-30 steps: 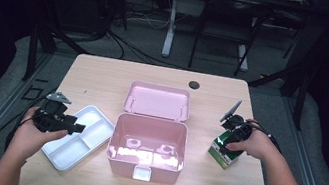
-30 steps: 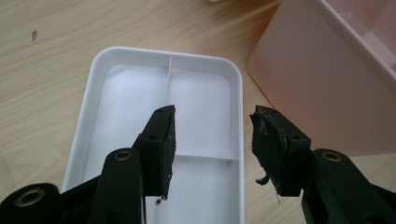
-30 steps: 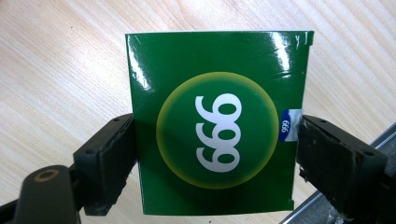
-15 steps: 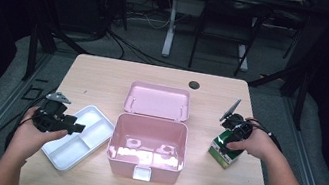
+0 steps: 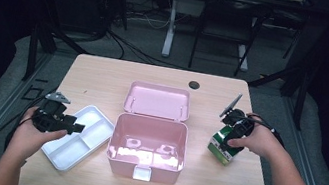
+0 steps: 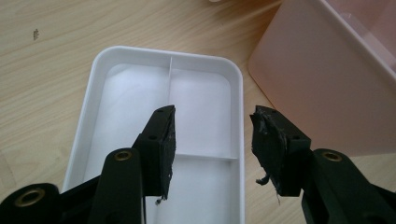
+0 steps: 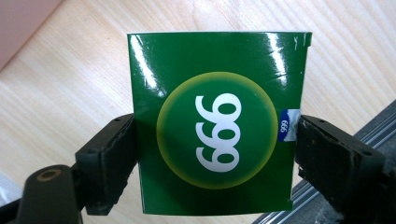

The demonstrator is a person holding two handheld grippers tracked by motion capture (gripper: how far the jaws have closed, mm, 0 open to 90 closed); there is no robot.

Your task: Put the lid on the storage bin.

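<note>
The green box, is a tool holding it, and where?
Yes. The right tool pinches the green box by its two side edges. The left tool holds nothing.

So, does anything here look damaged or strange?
Yes: the pads on the left gripper look worn, with torn edges and loose shreds hanging. The green box in the right gripper reads "999" upside down in that view. Nothing is spilled.

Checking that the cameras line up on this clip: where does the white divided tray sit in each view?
High view: white divided tray lower left, beside the pink box, under the left gripper.
Left gripper view: tray centre, behind the open jaws.
Right gripper view: I cannot make it out.
Shared landmark: the pink box, right of the tray in both.
</note>
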